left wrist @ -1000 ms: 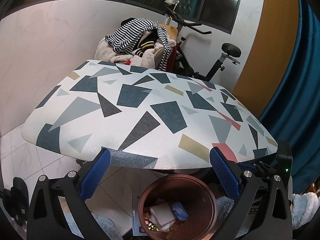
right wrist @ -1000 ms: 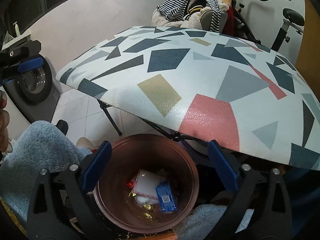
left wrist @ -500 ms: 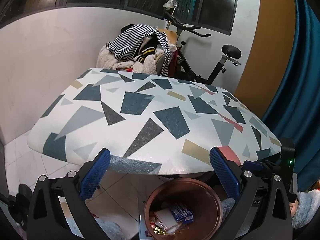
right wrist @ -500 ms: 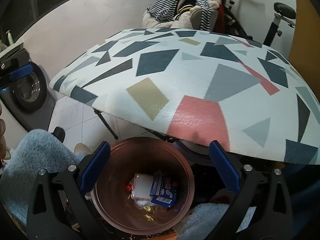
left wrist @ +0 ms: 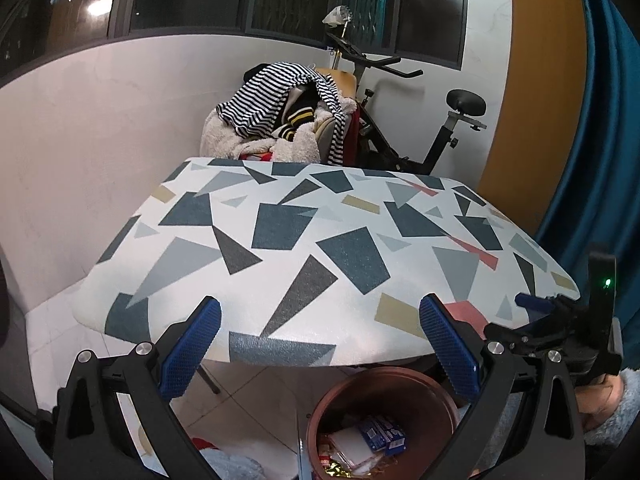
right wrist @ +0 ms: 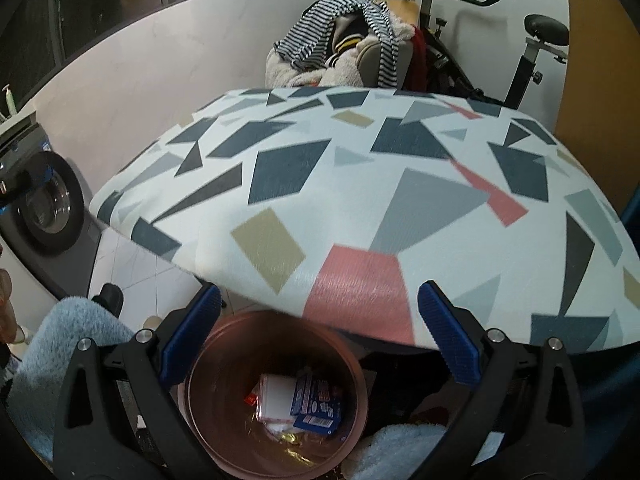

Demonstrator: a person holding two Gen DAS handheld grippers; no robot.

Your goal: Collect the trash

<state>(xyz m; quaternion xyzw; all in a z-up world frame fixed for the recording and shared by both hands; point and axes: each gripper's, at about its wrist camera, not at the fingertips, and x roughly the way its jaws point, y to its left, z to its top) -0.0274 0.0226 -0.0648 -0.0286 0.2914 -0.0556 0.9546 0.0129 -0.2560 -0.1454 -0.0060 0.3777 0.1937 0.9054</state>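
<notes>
A copper-brown bin stands on the floor under the near edge of the patterned table. Inside lie a blue packet, a clear bag and gold wrappers. My right gripper hangs open just above the bin's mouth, nothing between its blue pads. In the left wrist view the same bin sits low and right of centre, with a blue packet in it. My left gripper is open and empty in front of the table edge. The right gripper's body shows at the right.
A chair piled with striped and fleecy clothes and an exercise bike stand behind the table. A washing machine is at the left. A teal curtain hangs on the right. Pale blue fluffy fabric lies beside the bin.
Both cameras have risen and tilted up, so the table sits lower in view. A blue box-like packet that was not in the bin a second ago now lies there.
</notes>
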